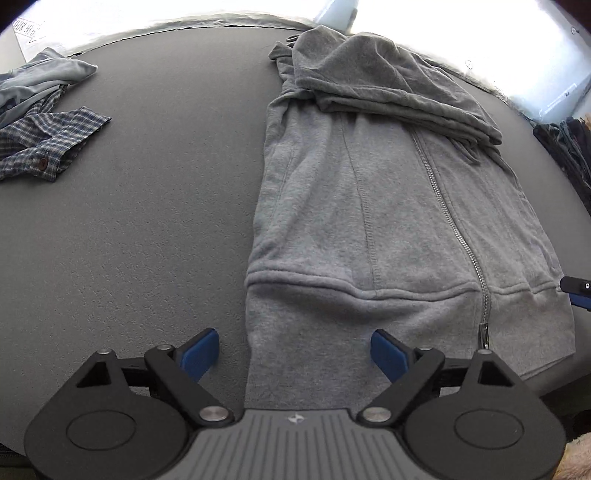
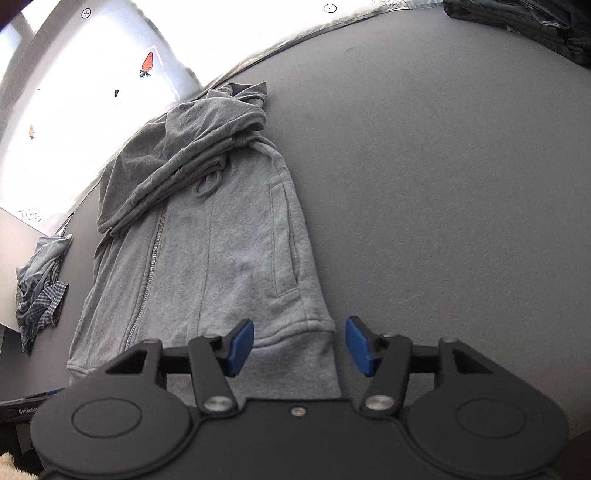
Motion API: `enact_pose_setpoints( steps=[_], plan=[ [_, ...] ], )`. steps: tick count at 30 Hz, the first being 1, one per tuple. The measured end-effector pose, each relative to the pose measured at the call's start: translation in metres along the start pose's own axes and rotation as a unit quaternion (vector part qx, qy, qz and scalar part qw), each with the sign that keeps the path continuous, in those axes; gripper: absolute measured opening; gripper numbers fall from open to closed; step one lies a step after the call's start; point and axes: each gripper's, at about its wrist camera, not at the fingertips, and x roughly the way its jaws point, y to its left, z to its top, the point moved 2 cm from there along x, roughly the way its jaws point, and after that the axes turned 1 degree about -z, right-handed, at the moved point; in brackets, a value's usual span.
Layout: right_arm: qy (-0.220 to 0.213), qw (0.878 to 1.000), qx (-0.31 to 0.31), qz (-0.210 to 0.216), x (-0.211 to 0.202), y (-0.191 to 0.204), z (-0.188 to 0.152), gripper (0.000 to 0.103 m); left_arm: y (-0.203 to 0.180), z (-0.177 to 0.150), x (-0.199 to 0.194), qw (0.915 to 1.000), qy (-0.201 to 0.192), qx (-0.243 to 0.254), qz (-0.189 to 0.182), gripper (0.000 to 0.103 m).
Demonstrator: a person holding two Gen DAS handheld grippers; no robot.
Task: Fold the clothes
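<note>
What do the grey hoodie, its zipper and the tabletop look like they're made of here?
Grey hoodie: soft knit fleece, probably a cotton blend, matte with a heathered, slightly fuzzy face and ribbed hem. Zipper: looks like metal, with small silvery teeth that catch the light. Table: dark grey covering with a fine pebbled, matte grain, perhaps felt or a textured mat; the pictures leave that open.

Recording lab: calibration markers (image 2: 86,13), carrot stickers (image 2: 147,63) on wall.

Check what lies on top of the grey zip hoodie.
Its own hood is folded down over the upper chest of the hoodie. The zipper's top end is covered by it.
</note>
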Motion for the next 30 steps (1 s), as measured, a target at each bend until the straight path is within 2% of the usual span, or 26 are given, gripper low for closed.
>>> enact_pose_setpoints(
  steps=[2, 4, 6, 8, 9, 11, 15, 19, 21, 24, 27, 30],
  plan=[
    [0.011, 1.0, 0.0, 0.012, -0.001, -0.001, -0.005, 0.039, -0.006, -0.005, -0.002, 0.9997, 0.0, 0.026, 0.002, 0.078],
    [0.016, 1.0, -0.002, 0.017, -0.002, -0.001, -0.01, 0.035, -0.006, -0.007, -0.004, 0.9996, -0.003, 0.028, 0.001, 0.071],
    [0.02, 1.0, -0.002, 0.016, -0.002, -0.001, -0.013, 0.023, -0.005, -0.008, -0.007, 0.9997, -0.008, 0.022, -0.001, 0.059],
    [0.027, 1.0, 0.003, 0.015, -0.002, -0.002, -0.014, 0.015, -0.004, -0.01, -0.009, 0.9997, -0.01, 0.02, -0.007, 0.042],
    [0.03, 0.999, 0.006, 0.015, -0.002, -0.003, -0.015, 0.009, -0.004, -0.01, -0.01, 0.9998, -0.011, 0.017, -0.008, 0.038],
    [0.033, 0.999, 0.027, 0.027, -0.001, -0.005, -0.016, 0.007, -0.002, -0.008, -0.011, 0.9998, -0.011, 0.006, -0.016, 0.015],
    [0.02, 0.993, 0.086, 0.075, -0.009, -0.009, -0.014, 0.006, 0.002, -0.002, -0.018, 0.9984, -0.021, -0.025, -0.047, 0.01],
    [-0.003, 0.987, 0.112, 0.115, -0.021, -0.006, -0.007, 0.006, 0.003, 0.007, -0.031, 0.9952, -0.047, -0.047, -0.072, 0.01],
    [-0.016, 0.982, 0.13, 0.137, -0.027, -0.006, -0.001, 0.006, 0.003, 0.014, -0.038, 0.9938, -0.057, -0.052, -0.08, 0.01],
    [-0.042, 0.968, 0.174, 0.176, -0.031, -0.005, 0.011, 0.006, 0.001, 0.028, -0.049, 0.9919, -0.074, -0.059, -0.084, 0.009],
    [-0.068, 0.954, 0.206, 0.207, -0.034, -0.003, 0.026, 0.006, 0.002, 0.047, -0.064, 0.9844, -0.111, -0.083, -0.108, 0.009],
    [-0.093, 0.944, 0.22, 0.228, -0.036, 0.001, 0.043, 0.006, 0.011, 0.067, -0.074, 0.973, -0.143, -0.117, -0.138, 0.009]
  ],
)
